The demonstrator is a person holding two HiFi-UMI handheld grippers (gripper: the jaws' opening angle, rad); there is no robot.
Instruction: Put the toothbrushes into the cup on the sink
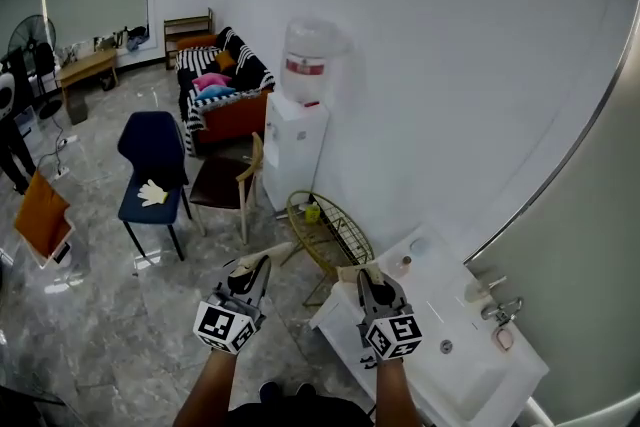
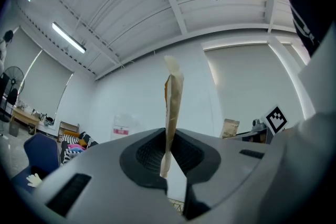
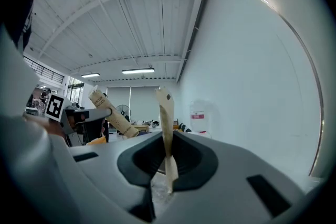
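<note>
Head view, looking steeply down: two handheld grippers sit side by side at 6 o'clock. The left gripper (image 1: pixel 262 261) is pinched narrow on a paper-sleeved toothbrush (image 1: pixel 277 252), which pokes past its tips toward 1 o'clock; the right gripper (image 1: pixel 366 275) is pinched the same way on a second toothbrush (image 1: pixel 351 272). The white sink (image 1: pixel 440 303) lies at 4 o'clock, just beside the right gripper, with its tap (image 1: pixel 497 307) at the far edge; a small cup-like thing (image 1: pixel 405 266) stands on the sink's near corner, at about 1 o'clock from the right gripper (too small to be sure it is the cup).

The step in hand appears to be carrying both brushes to the sink; neither is over the cup yet. The next move calls for swinging toward 3 o'clock, tipping one sleeve end-down over the cup's mouth, and only then easing the jaws apart; the other gripper should wait clear.

The gripper views add what the head view cannot: each sleeve squeezed flat between the jaws, rising toward 12 o'clock; the right gripper view also catches the left gripper's brush at 9 o'clock. Only the head view shows the sink and cup.
</note>
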